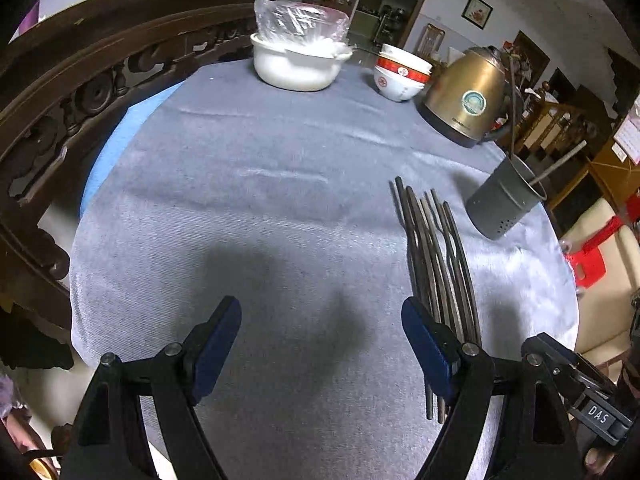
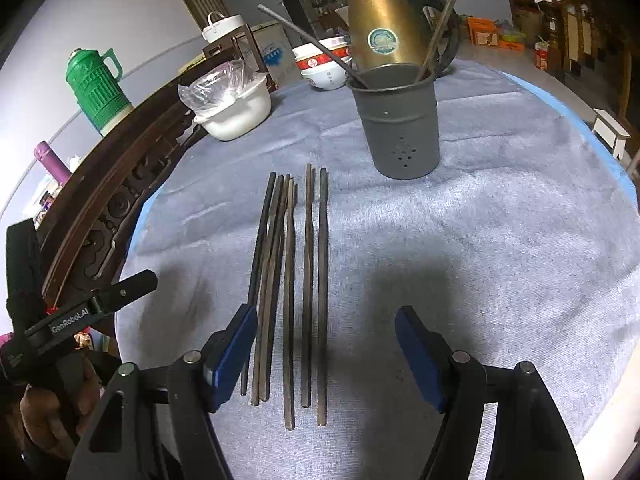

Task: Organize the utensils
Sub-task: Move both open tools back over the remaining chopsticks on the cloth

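Observation:
Several dark chopsticks (image 2: pixel 289 292) lie side by side on the grey tablecloth, pointing away from me; they also show in the left wrist view (image 1: pixel 438 256). A grey perforated utensil holder (image 2: pixel 396 120) stands upright behind them with two chopsticks (image 2: pixel 308 38) leaning in it; it also shows in the left wrist view (image 1: pixel 506 200). My right gripper (image 2: pixel 326 354) is open and empty, its jaws on either side of the chopsticks' near ends, above them. My left gripper (image 1: pixel 322 344) is open and empty over bare cloth, to the left of the chopsticks.
A gold kettle (image 2: pixel 384 28), stacked red-and-white bowls (image 2: pixel 322 64) and a white pot with a plastic-covered bowl (image 2: pixel 232 108) stand at the table's far side. A carved wooden chair back (image 1: pixel 80 92) curves along the left. A green thermos (image 2: pixel 98 88) stands beyond it.

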{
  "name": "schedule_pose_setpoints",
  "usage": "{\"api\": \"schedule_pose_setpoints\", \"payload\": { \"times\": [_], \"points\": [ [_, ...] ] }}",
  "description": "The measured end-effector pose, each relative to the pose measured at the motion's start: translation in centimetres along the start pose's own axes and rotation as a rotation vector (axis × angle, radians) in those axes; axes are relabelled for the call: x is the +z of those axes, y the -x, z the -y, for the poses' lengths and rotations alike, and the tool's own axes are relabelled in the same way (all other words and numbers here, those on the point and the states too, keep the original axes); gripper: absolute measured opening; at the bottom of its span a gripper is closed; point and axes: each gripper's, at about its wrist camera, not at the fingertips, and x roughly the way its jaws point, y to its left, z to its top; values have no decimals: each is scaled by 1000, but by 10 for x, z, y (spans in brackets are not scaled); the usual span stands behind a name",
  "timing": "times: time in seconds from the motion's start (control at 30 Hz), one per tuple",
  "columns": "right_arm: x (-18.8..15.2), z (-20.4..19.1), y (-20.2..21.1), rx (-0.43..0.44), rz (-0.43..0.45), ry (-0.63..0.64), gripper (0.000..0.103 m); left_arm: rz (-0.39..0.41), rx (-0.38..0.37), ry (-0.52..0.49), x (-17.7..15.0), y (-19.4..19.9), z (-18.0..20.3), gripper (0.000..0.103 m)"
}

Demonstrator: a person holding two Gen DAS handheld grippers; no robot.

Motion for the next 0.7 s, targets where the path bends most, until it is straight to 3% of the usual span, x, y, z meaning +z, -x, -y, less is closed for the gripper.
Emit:
{"api": "schedule_pose_setpoints", "payload": {
  "times": [0.6, 0.7],
  "points": [
    [14, 4, -2, -15, -4, 14, 74, 8, 42, -48, -4, 0, 6, 83],
    [30, 6, -14, -46, -33, 26, 57, 0, 56, -60, -8, -4, 6, 83]
  ]
}}
